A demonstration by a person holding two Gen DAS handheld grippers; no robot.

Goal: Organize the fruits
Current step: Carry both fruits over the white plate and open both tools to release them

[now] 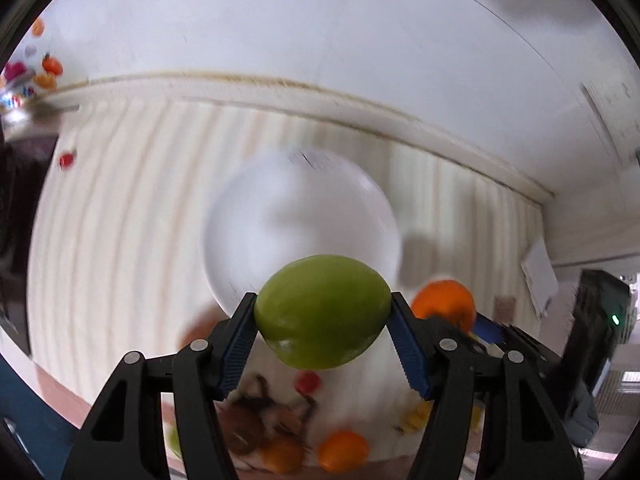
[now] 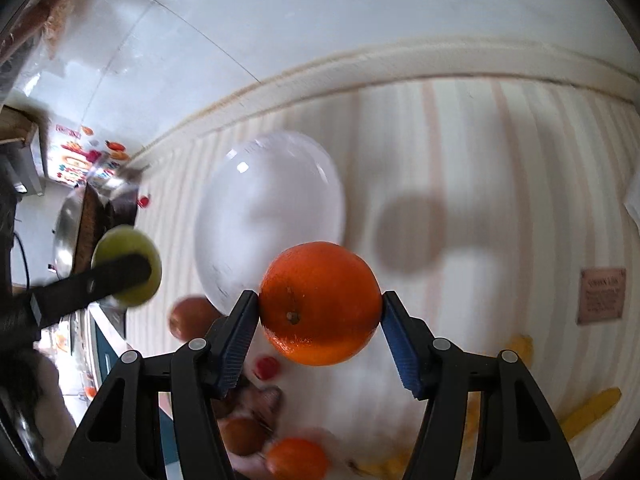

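My left gripper [image 1: 322, 312] is shut on a green apple [image 1: 322, 311] and holds it in the air, in front of an empty white plate [image 1: 288, 224] on the striped tablecloth. My right gripper [image 2: 319, 309] is shut on an orange [image 2: 320, 309] and holds it above the near right edge of the same plate [image 2: 264, 208]. The orange [image 1: 444, 304] and part of the right gripper show at the right in the left wrist view. The apple [image 2: 128, 266] and a left finger show at the left in the right wrist view.
Below the grippers lie more fruits: small oranges [image 1: 344, 451] [image 2: 296, 458], a small red fruit [image 2: 267, 367], a brownish round fruit [image 2: 191, 317] and bananas [image 2: 588, 408]. A small red fruit [image 1: 66, 160] lies far left. The wall [image 1: 320, 32] runs behind the table.
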